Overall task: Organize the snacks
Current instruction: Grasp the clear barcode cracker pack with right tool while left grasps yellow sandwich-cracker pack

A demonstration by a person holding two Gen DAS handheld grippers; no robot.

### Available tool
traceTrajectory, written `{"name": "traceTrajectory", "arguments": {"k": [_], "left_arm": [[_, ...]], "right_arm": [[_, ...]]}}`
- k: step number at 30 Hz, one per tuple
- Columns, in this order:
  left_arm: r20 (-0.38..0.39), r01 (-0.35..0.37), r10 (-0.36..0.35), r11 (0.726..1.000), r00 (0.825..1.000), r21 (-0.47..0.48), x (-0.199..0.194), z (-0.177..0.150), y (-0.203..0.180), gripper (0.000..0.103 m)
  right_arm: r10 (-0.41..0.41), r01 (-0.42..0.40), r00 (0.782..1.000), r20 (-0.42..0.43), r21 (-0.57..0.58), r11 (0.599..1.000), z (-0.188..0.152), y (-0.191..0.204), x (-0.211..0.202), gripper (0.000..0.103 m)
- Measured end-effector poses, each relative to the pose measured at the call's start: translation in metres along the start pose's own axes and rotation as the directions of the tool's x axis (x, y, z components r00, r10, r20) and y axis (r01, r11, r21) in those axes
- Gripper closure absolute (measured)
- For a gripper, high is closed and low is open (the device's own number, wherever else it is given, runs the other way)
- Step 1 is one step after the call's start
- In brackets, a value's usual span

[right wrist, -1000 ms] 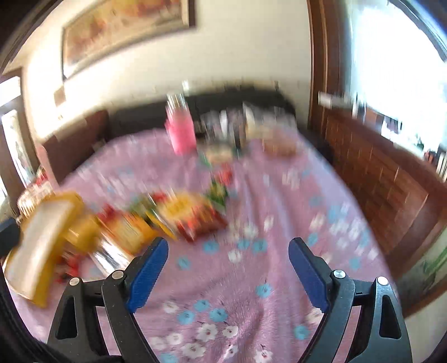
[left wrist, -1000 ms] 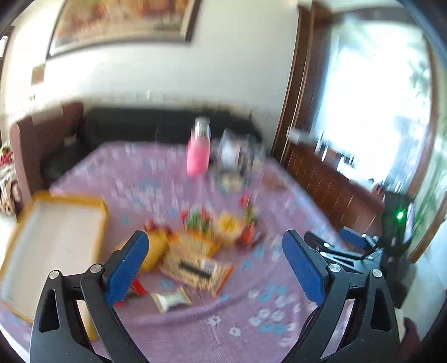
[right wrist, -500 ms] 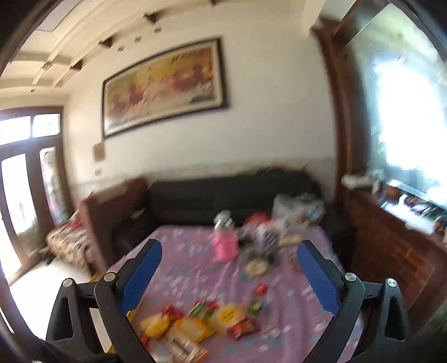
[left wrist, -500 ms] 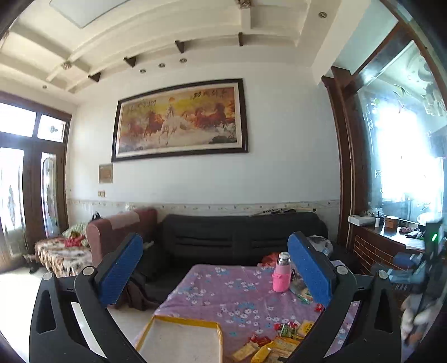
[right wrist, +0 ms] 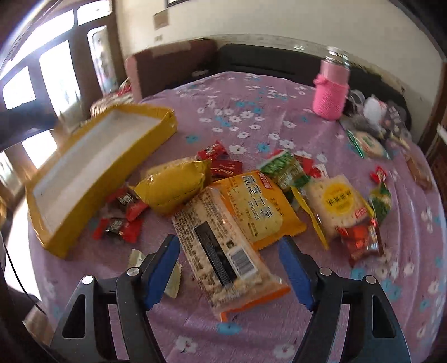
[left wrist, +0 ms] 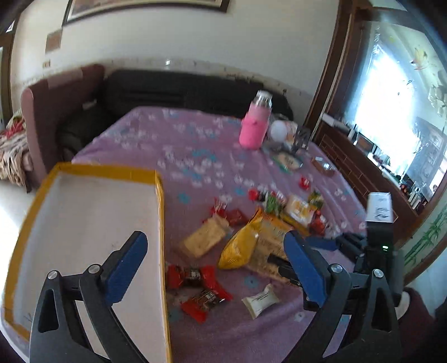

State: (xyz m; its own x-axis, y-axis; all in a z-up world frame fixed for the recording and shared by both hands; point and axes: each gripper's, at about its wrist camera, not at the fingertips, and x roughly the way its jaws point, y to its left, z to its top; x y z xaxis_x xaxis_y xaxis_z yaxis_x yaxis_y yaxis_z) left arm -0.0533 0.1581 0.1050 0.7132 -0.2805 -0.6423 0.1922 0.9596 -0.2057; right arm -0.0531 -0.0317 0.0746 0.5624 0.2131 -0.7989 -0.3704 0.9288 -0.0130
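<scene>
The right tool (right wrist: 229,265) hangs over a long cracker packet (right wrist: 223,245), its jaws just narrowed yet apart, the packet between them untouched. At ten o'clock sits a yellow tray (right wrist: 111,156) on the floral counter (right wrist: 251,117); a pink bottle (right wrist: 331,89) stands at one o'clock.

A pink bottle (right wrist: 331,90) stands far ahead of the tool on the flowered surface (right wrist: 251,117), before a black sofa (left wrist: 173,92) and framed painting (left wrist: 145,5).
</scene>
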Motion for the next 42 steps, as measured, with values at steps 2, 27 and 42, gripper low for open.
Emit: {"name": "traceTrajectory", "arguments": {"k": [2, 27, 42], "left_arm": [[-0.04, -0.003, 0.003, 1.0, 0.999, -0.005, 0.022, -0.004, 0.002, 0.004], [-0.264, -0.052, 0.15, 0.938, 0.953, 0.344, 0.122, -0.018, -0.071, 0.103], [-0.342, 0.118, 0.055, 0.878, 0.938, 0.463, 0.126, -0.041, -0.1, 0.034]], "right_arm": [[-0.025, 0.023, 1.0, -0.017, -0.081, 0.996, 0.002, 0.011, 0.01, 0.026], [0.112, -0.114, 0.994, 0.02, 0.192, 0.975, -0.05, -0.056, -0.016, 0.046], [0.177, -0.189, 0.982, 0.069, 0.284, 0.94, -0.072, -0.062, -0.045, 0.046]]}}
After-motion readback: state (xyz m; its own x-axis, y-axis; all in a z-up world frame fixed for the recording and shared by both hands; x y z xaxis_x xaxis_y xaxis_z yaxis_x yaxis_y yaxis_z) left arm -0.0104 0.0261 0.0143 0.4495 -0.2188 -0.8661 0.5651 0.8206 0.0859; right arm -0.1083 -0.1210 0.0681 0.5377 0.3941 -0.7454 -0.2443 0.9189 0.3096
